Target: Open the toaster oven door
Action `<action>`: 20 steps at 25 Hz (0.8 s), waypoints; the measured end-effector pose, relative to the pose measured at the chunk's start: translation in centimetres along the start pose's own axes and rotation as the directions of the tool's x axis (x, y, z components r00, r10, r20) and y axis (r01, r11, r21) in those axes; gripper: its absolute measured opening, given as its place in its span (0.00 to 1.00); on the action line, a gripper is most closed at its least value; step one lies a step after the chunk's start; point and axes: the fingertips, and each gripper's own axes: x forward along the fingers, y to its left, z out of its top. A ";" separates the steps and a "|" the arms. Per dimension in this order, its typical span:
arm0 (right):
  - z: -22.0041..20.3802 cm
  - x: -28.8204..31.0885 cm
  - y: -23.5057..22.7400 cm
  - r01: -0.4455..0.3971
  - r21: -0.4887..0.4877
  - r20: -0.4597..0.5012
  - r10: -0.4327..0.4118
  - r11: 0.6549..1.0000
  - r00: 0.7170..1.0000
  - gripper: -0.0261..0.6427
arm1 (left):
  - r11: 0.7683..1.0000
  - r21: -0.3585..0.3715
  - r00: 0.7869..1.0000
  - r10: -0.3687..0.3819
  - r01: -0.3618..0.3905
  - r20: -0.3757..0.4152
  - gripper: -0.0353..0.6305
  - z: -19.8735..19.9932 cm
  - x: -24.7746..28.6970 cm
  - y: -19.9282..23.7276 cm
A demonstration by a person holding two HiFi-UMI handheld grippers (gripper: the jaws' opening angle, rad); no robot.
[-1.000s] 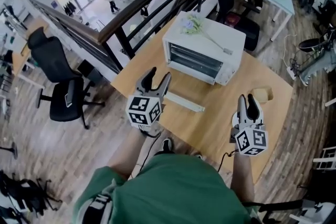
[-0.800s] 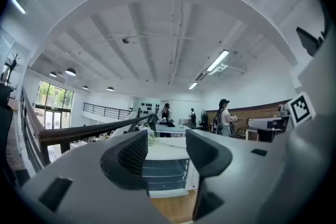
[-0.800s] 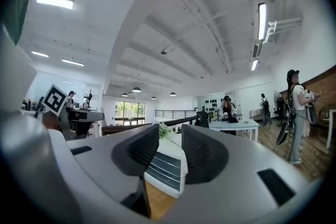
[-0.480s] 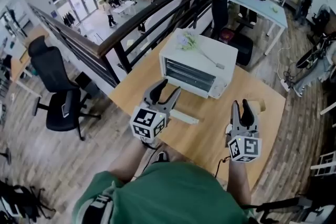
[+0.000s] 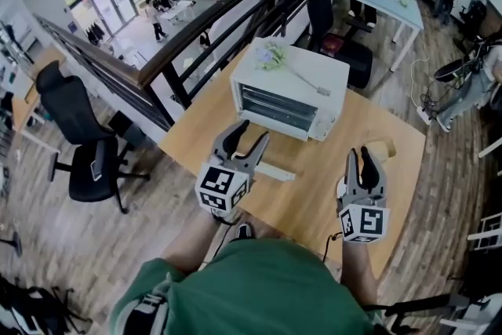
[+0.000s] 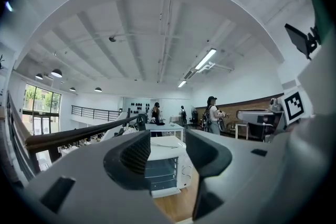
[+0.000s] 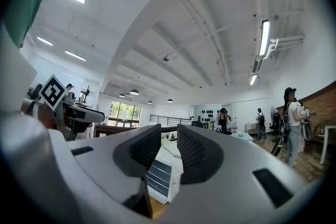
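Wooden table is carrying the white toaster oven toward its far side, near the dark railing. The oven's long axis is running left to right across the person's view, slightly skewed, and its front is facing back toward the left gripper. Its door is looking folded down flat, the white edge lying parallel to the front. That gripper is hovering just short of the door with jaws spread wide, gripping nothing. The right gripper is hovering off to the right, its jaws closing on empty air.
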 end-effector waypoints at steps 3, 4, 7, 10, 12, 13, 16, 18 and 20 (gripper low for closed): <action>0.3 0.0 0.2 -0.006 -0.017 0.002 0.006 1.000 1.000 0.19 | 1.000 0.000 1.000 -0.001 0.001 -0.001 0.38 -0.2 0.0 0.0; 0.5 0.0 0.2 -0.007 -0.021 0.005 0.007 1.000 1.000 0.18 | 1.000 -0.001 1.000 -0.001 0.001 -0.002 0.38 -0.3 0.1 0.1; 0.8 0.0 0.2 -0.009 -0.029 0.012 0.009 1.000 1.000 0.18 | 1.000 -0.006 1.000 -0.001 0.001 -0.007 0.38 -0.4 0.1 0.1; 0.8 0.1 0.2 -0.013 -0.028 0.014 0.013 1.000 1.000 0.18 | 1.000 -0.002 1.000 0.002 -0.002 -0.007 0.38 -0.4 0.1 0.1; 0.7 0.2 0.3 -0.014 -0.024 0.014 0.015 1.000 1.000 0.18 | 1.000 0.005 1.000 0.005 -0.005 -0.005 0.38 -0.3 0.0 0.1; 0.7 0.2 0.3 -0.016 -0.022 0.014 0.016 1.000 1.000 0.18 | 1.000 0.008 1.000 0.005 -0.005 -0.004 0.38 -0.3 0.0 0.1; 0.7 0.2 0.3 -0.019 -0.019 0.016 0.020 1.000 1.000 0.18 | 1.000 0.017 1.000 0.007 -0.007 0.000 0.38 0.0 -0.1 0.0; 0.6 0.3 0.2 -0.022 -0.018 0.016 0.023 1.000 1.000 0.18 | 1.000 0.020 1.000 0.009 -0.009 -0.001 0.38 0.0 0.0 0.0; 0.5 0.3 0.3 -0.025 -0.015 0.013 0.025 1.000 1.000 0.18 | 1.000 0.024 1.000 0.010 -0.010 -0.002 0.38 -0.1 0.0 -0.1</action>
